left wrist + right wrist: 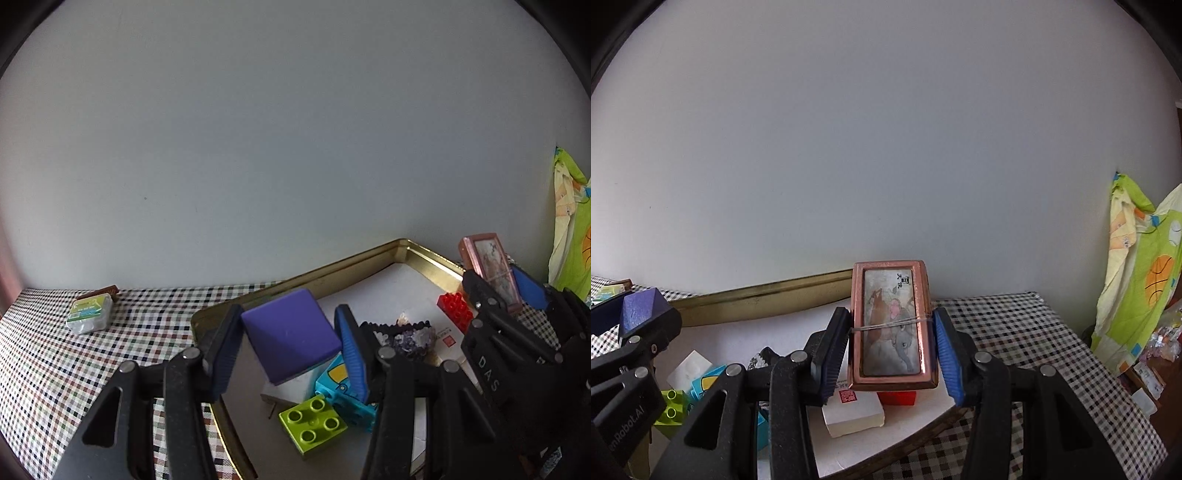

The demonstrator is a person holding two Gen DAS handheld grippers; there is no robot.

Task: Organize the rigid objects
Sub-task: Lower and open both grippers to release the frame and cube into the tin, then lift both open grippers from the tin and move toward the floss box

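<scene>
the left gripper (291, 350) is clamped on a purple block (290, 334), holding it by two opposite flat sides above the near left part of the gold tray (351, 264). the right gripper (892, 347) is clamped on a copper-framed picture box (891, 325), its pads on the two long edges at about mid-length, right where a thin band crosses the face; the box hangs over the right side of the tray, above a red brick (456, 310).

both things look stiff and light enough for a side pinch. the block's faces are smooth and plain, so it could slide if the hold slackens — the flat sides it is taken by are the sensible place. the framed box has a glossy, rounded metal-looking rim, probably slicker still, and its picture face may scratch or crack, so it wants setting down flat rather than dropping.

already lying in the tray: a green brick (312, 421), a cyan brick (340, 387), a white card box (853, 411) and a dark-edged piece with a purplish pattern (406, 338). a small clear case (90, 314) sits on the checked cloth (55, 369) toward its far left corner, well apart from the tray — by my reckoning still to be gathered.
</scene>
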